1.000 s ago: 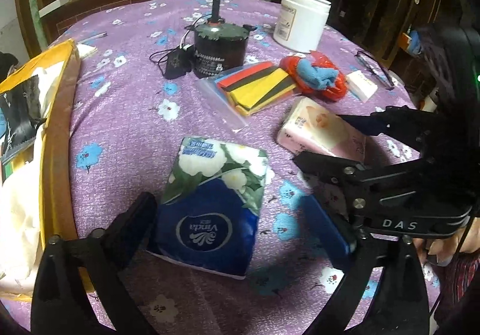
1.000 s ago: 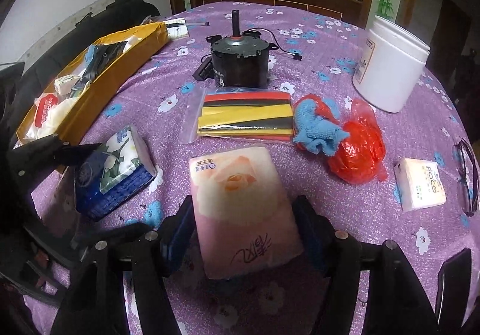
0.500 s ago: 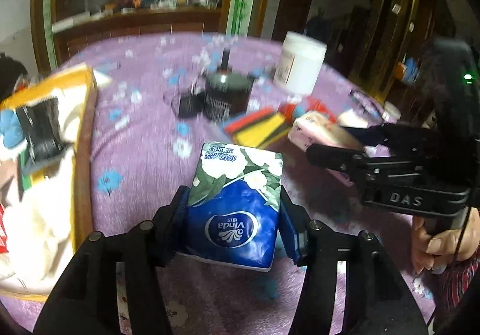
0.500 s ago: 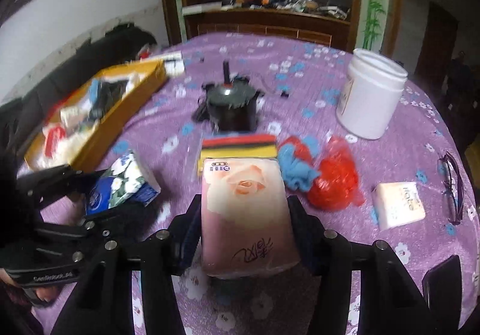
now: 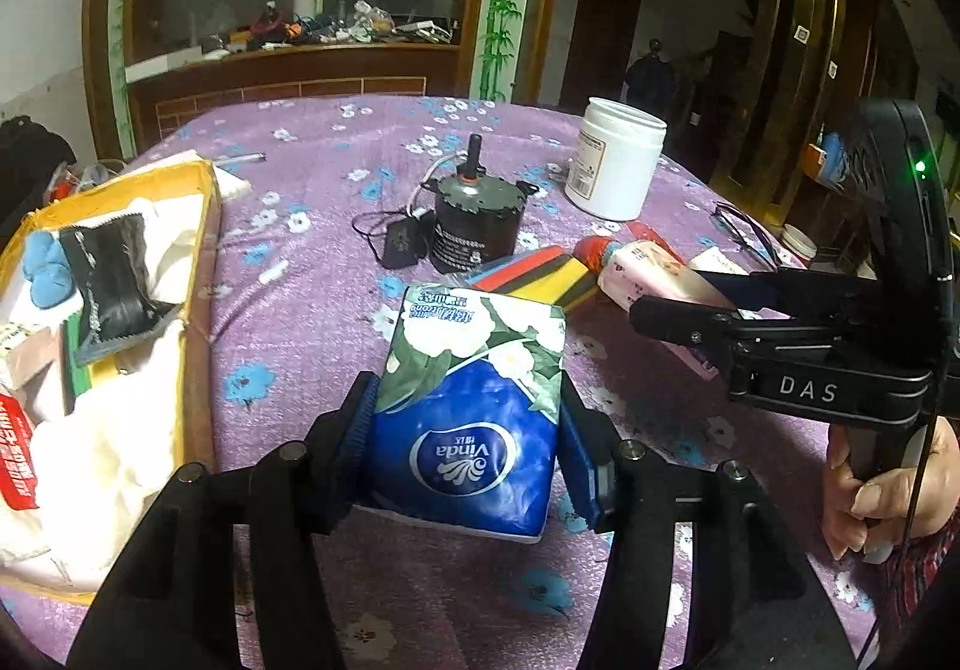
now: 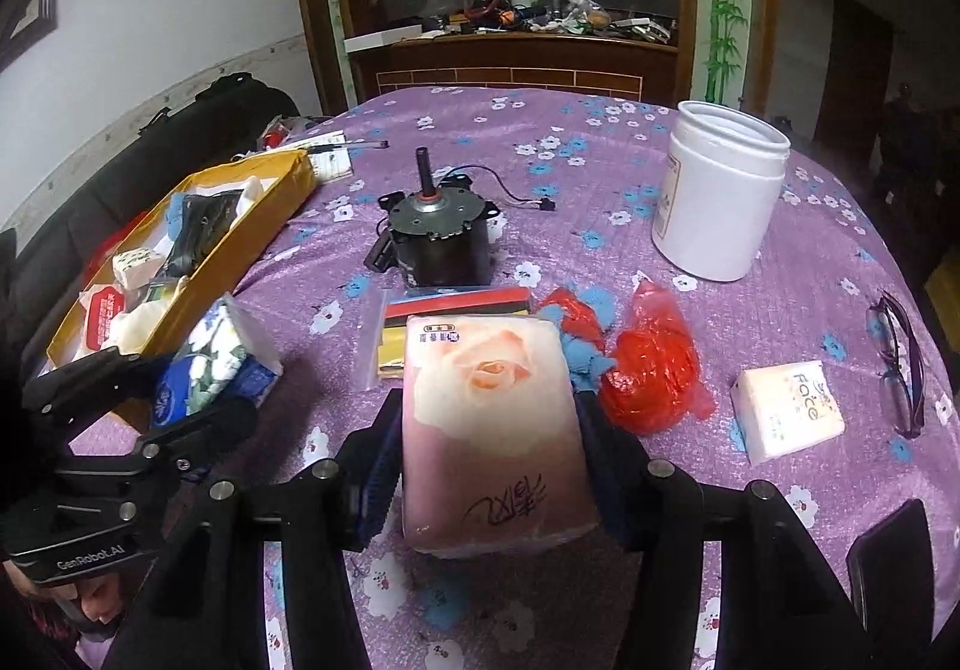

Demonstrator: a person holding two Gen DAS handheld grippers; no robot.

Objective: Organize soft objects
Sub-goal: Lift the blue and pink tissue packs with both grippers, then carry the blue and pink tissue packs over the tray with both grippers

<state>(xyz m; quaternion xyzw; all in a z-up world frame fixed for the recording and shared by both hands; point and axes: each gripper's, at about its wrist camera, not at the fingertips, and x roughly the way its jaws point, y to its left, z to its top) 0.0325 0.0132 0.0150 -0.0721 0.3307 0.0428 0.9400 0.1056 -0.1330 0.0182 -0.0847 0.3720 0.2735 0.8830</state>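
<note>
My left gripper [image 5: 468,448] is shut on a blue floral Vinda tissue pack [image 5: 474,400] and holds it above the purple tablecloth [image 5: 312,310]. My right gripper [image 6: 489,466] is shut on a pink rose tissue pack [image 6: 489,418], also lifted. The pink pack shows at the right of the left wrist view [image 5: 648,274]; the blue pack shows at the left of the right wrist view [image 6: 210,364]. A yellow box [image 5: 198,262] with soft things in it lies at the left [image 6: 240,244].
A black motor [image 6: 435,238] with a cable stands mid-table, a white jar [image 6: 717,196] behind right. A bag of coloured sheets [image 6: 396,322], a red bag with blue cloth [image 6: 648,364], a small white tissue pack [image 6: 786,409] and glasses [image 6: 897,364] lie nearby.
Both grippers closed on their tissue packs, blue in the left and pink in the right, and lifted them off the table.
</note>
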